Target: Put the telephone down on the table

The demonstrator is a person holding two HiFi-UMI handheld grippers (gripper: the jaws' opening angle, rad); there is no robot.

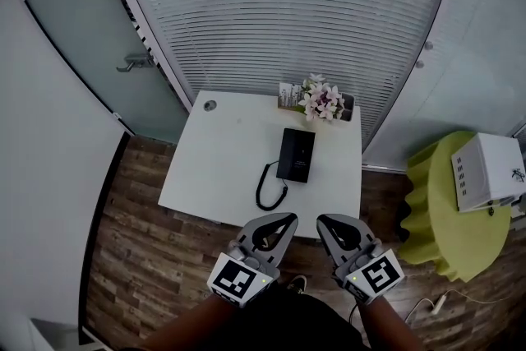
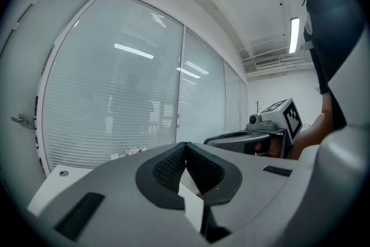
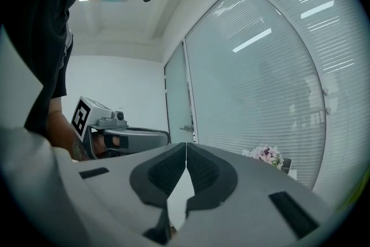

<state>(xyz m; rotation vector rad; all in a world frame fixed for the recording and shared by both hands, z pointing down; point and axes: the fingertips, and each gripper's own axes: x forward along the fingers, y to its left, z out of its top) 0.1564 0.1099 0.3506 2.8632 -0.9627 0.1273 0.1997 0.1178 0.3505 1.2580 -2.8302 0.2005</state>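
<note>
A black telephone [image 1: 296, 154] lies flat on the white table [image 1: 222, 168], right of centre, its coiled cord [image 1: 268, 187] curling toward the near edge. Both grippers hover side by side just in front of that edge, pointing at the table. My left gripper [image 1: 288, 221] is shut with nothing in it; its tips [image 2: 185, 145] meet. My right gripper [image 1: 324, 223] is shut and empty too, its jaws closed together [image 3: 185, 145]. Neither touches the telephone, which is hidden behind the jaws in both gripper views.
A pot of pink and white flowers [image 1: 322, 101] stands at the table's far edge by the blinds. A round yellow-green covered table [image 1: 448, 205] with a white box [image 1: 489, 171] stands to the right. A glass door with a handle [image 1: 136, 62] is at the left.
</note>
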